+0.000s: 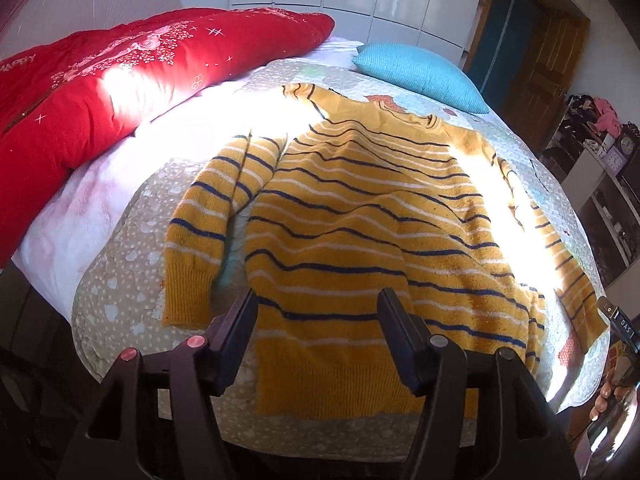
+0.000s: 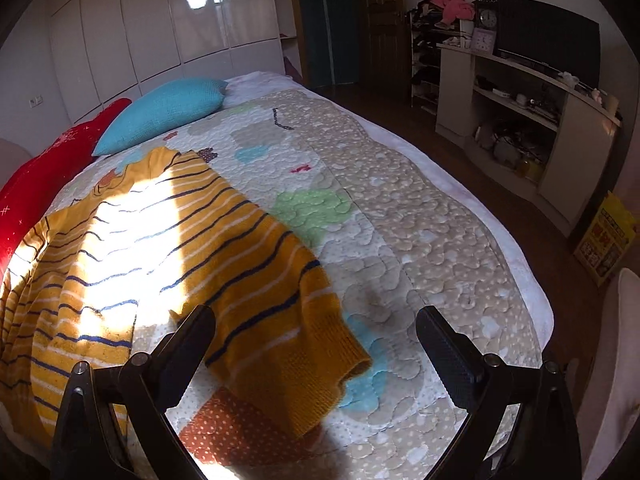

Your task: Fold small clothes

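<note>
Left wrist view: the fuzzy knitted yellow sweater (image 1: 360, 232) with thin blue and white stripes lies flat on the bumpy quilt (image 1: 120, 280). The left gripper (image 1: 316, 320) hangs over its ribbed hem, jaws apart, holding nothing.

Right wrist view: the right gripper (image 2: 316, 340) is spread wide and holds nothing, above the sleeve (image 2: 280, 320) with its thick ribbed cuff.

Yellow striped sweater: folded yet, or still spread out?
Spread out. The sweater lies flat on the quilt, both sleeves out to the sides, hem unfolded; no fold started.

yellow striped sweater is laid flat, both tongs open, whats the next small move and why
Probably lower the right tongs onto the sleeve cuff lying just ahead and close on it. The sweater lies spread out and unfolded on the quilt, so folding a sleeve inward seems first.
</note>
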Demonstrator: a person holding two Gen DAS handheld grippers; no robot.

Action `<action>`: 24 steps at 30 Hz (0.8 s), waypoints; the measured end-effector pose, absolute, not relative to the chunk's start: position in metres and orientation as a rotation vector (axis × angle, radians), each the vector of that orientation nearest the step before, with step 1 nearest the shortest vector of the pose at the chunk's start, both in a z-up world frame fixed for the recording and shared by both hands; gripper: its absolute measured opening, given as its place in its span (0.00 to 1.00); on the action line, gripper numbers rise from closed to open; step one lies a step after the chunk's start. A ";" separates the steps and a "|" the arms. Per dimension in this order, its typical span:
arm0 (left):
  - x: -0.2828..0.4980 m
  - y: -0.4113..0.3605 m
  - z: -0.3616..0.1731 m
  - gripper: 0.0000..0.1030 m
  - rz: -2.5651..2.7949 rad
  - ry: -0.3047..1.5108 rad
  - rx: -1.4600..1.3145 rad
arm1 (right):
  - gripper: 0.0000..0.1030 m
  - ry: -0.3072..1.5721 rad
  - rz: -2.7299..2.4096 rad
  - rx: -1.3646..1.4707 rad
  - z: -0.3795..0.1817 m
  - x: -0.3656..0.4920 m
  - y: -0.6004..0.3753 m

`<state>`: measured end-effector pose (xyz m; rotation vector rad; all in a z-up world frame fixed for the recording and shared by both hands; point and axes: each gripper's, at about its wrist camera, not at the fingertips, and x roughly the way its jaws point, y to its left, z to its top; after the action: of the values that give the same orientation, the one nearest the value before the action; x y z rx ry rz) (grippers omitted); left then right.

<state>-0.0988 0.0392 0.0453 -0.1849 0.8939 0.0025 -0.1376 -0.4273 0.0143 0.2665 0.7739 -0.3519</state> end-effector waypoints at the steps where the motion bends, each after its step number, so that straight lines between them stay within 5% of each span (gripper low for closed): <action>1: -0.098 0.037 0.045 0.59 -0.001 0.905 -0.180 | 0.99 0.779 -0.362 0.276 0.011 -0.139 -0.432; 7: -0.103 0.033 0.044 0.60 0.007 0.920 -0.163 | 0.97 0.816 -0.340 0.352 -0.009 -0.136 -0.444; 8: -0.103 0.032 0.044 0.60 0.011 0.922 -0.162 | 0.86 0.821 -0.315 0.369 -0.012 -0.135 -0.442; 9: -0.102 0.032 0.044 0.60 0.014 0.925 -0.160 | 0.56 0.826 -0.280 0.386 -0.015 -0.134 -0.439; 11: -0.100 0.029 0.044 0.60 0.012 0.931 -0.154 | 0.16 0.843 -0.212 0.411 -0.019 -0.128 -0.432; 12: -0.099 0.027 0.045 0.60 0.007 0.934 -0.148 | 0.10 0.840 -0.186 0.419 -0.016 -0.125 -0.432; 24: -0.088 0.028 0.079 0.70 0.008 0.802 -0.093 | 0.05 0.617 -0.494 0.432 0.103 -0.087 -0.586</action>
<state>-0.0882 0.0281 0.0788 -0.0927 0.8021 0.0077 -0.0869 -0.5863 0.1032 0.4321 0.6167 -0.4942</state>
